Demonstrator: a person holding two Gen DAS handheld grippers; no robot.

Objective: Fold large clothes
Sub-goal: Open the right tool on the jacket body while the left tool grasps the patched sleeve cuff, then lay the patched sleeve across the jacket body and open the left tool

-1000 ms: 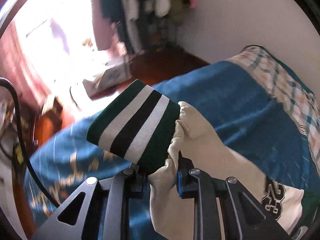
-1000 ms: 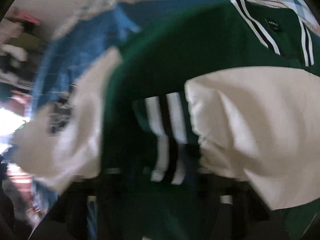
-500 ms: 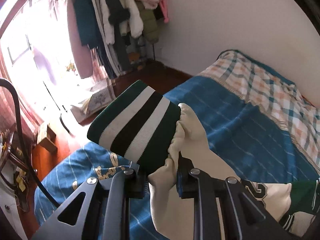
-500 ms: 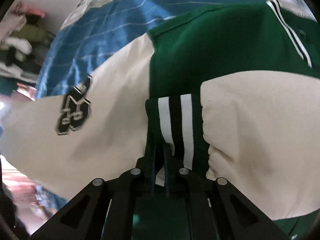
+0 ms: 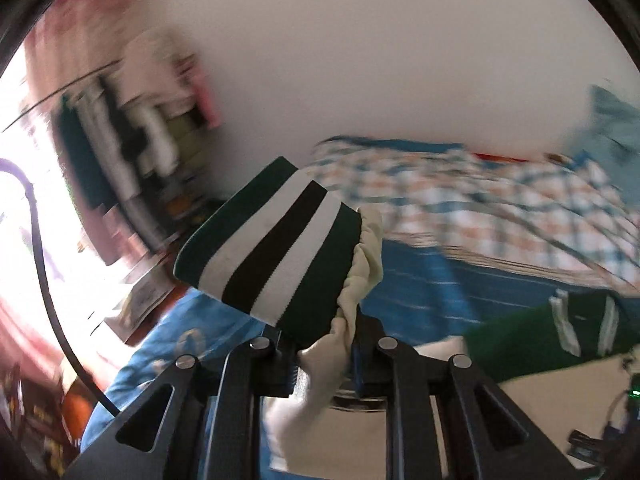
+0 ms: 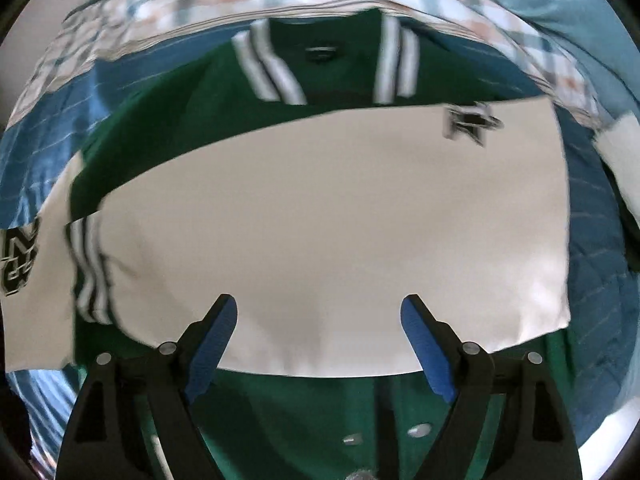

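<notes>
A green varsity jacket [image 6: 184, 112] with cream sleeves lies on the bed. In the left wrist view my left gripper [image 5: 320, 344] is shut on the cream sleeve end; its striped green, white and black cuff [image 5: 272, 240] stands up above the fingers, lifted off the bed. In the right wrist view my right gripper [image 6: 320, 320] is open and empty, its blue pads [image 6: 212, 336] spread above the other cream sleeve [image 6: 320, 208], which lies folded across the jacket's chest. That sleeve's striped cuff [image 6: 90, 272] lies at the left. The striped collar [image 6: 272, 68] lies beyond.
The bed has a blue striped cover [image 5: 424, 276] and a checked blanket [image 5: 460, 196] at the far side. A white wall [image 5: 400, 60] is behind it. A clothes rack [image 5: 132, 128] and a bright window [image 5: 24, 200] are at the left. A black cable [image 5: 44, 280] hangs there.
My right gripper has let go of the striped cuff, opened, and shifted right over the folded sleeve. My left gripper has swung up and to the right, still holding its sleeve end.
</notes>
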